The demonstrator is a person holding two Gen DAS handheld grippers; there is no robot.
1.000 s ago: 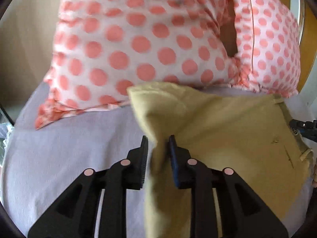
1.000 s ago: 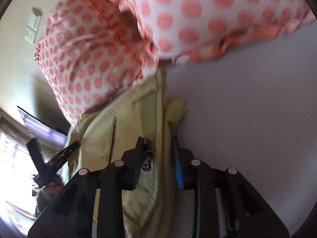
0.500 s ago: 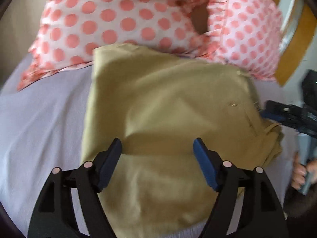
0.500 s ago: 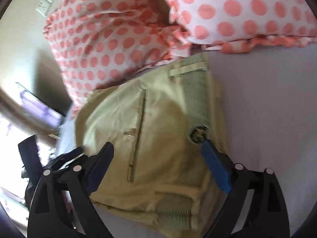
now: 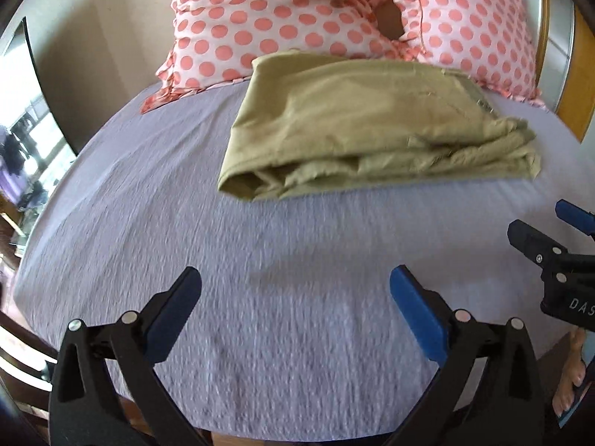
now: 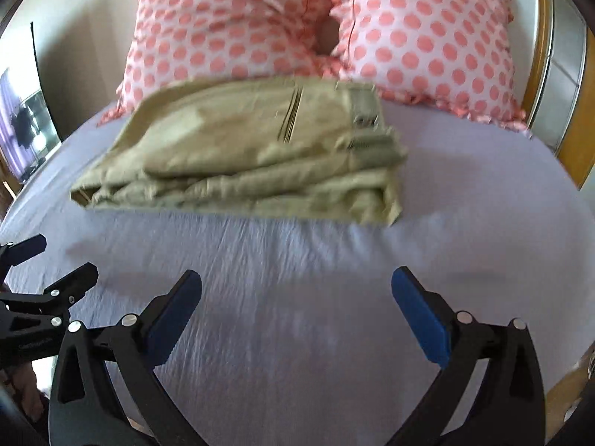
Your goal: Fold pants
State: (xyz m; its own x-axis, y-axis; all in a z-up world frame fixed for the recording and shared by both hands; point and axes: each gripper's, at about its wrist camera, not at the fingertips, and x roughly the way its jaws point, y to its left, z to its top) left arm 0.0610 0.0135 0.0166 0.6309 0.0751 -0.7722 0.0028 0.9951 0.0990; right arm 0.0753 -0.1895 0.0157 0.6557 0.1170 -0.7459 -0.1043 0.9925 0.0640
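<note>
The khaki pants (image 5: 372,126) lie folded in a thick bundle on the lilac bed sheet (image 5: 279,278), close to the pillows. They also show in the right wrist view (image 6: 253,156), waistband and pocket on top. My left gripper (image 5: 295,290) is open and empty, well back from the pants over bare sheet. My right gripper (image 6: 295,291) is open and empty, also back from the pants. The right gripper shows at the right edge of the left wrist view (image 5: 557,256); the left gripper shows at the left edge of the right wrist view (image 6: 41,290).
Two pink polka-dot pillows (image 5: 297,11) (image 6: 427,37) stand behind the pants against the wall. A wooden headboard post (image 5: 572,104) is at the right. A window (image 5: 22,156) is at the far left. A person's bare foot (image 5: 572,375) is beside the bed.
Both grippers let go of the pants, opened wide and pulled back toward the bed's near edge. The pants now lie folded and free on the sheet.
</note>
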